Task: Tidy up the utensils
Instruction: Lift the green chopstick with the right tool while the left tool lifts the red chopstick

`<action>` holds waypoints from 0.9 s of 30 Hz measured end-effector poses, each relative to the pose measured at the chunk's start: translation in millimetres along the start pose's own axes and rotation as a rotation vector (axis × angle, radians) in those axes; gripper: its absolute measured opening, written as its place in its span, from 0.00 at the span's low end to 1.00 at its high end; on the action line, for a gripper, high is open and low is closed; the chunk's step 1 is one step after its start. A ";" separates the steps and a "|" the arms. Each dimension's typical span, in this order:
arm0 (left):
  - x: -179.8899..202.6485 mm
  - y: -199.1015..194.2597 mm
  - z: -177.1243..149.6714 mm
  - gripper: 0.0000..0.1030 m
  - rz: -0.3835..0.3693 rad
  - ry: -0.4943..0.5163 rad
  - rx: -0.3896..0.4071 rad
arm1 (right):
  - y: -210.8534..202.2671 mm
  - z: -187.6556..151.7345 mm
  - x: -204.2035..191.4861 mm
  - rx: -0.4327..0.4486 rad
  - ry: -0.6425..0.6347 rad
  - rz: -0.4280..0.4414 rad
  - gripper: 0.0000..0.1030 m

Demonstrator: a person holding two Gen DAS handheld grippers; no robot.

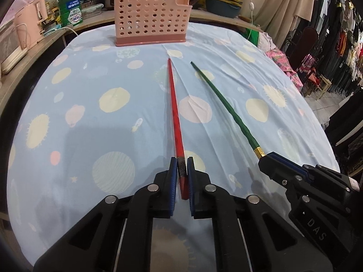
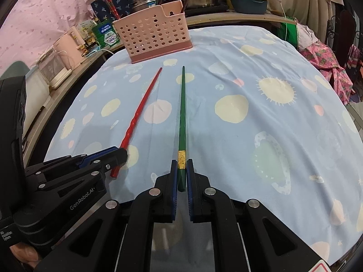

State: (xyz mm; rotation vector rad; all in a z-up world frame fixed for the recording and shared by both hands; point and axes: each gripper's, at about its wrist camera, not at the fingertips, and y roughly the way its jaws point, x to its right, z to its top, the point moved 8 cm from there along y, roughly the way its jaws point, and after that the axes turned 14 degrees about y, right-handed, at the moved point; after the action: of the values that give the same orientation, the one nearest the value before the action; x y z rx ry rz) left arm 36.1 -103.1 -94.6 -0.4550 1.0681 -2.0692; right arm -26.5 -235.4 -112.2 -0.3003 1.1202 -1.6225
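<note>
My left gripper (image 1: 182, 161) is shut on the thick end of a red chopstick (image 1: 174, 104), which points ahead toward a pink perforated utensil holder (image 1: 150, 15) at the far side of the table. My right gripper (image 2: 181, 164) is shut on the thick end of a green chopstick (image 2: 182, 113) with a gold band. In the left wrist view the right gripper (image 1: 264, 158) is at the lower right with the green chopstick (image 1: 224, 104). In the right wrist view the left gripper (image 2: 122, 154) is at the lower left with the red chopstick (image 2: 140, 111); the holder (image 2: 156, 31) stands ahead.
The table is covered by a light blue cloth with planets (image 1: 90, 113). Behind the holder a wooden ledge (image 1: 95, 21) carries boxes, pots and a pink appliance (image 1: 29, 25). Clothes hang at the right (image 1: 335, 34).
</note>
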 end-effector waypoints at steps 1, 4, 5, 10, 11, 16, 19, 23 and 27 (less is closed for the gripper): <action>-1.8 -5.9 1.5 0.08 0.004 -0.002 0.012 | -2.8 0.6 -1.8 0.005 -0.002 0.005 0.07; -6.3 -22.5 7.9 0.08 0.018 -0.011 0.051 | -13.4 4.9 -7.5 0.023 -0.005 0.025 0.07; -8.2 -27.5 10.0 0.08 0.021 -0.015 0.062 | -17.4 6.9 -9.9 0.031 -0.006 0.031 0.07; -21.2 -56.1 26.6 0.08 0.032 -0.049 0.131 | -38.5 22.3 -21.5 0.079 -0.003 0.066 0.07; -23.8 -62.1 31.1 0.08 0.031 -0.057 0.147 | -43.1 26.6 -23.9 0.090 -0.002 0.074 0.07; -33.4 -89.2 53.2 0.08 0.018 -0.084 0.216 | -65.1 50.6 -35.3 0.147 0.003 0.102 0.07; -40.2 -104.9 69.6 0.08 0.028 -0.090 0.263 | -78.4 66.8 -41.1 0.178 0.013 0.131 0.07; -50.1 -122.3 90.1 0.08 0.041 -0.095 0.320 | -92.9 86.2 -49.6 0.226 0.005 0.145 0.07; -59.7 -137.3 111.7 0.08 0.059 -0.097 0.370 | -103.6 104.7 -56.4 0.265 0.005 0.161 0.07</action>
State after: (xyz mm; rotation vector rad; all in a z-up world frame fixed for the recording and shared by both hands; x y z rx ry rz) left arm 79.5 -67.7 83.6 -0.3271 0.6149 -2.1079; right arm 2.2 -243.5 42.7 -0.0321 0.8965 -1.6052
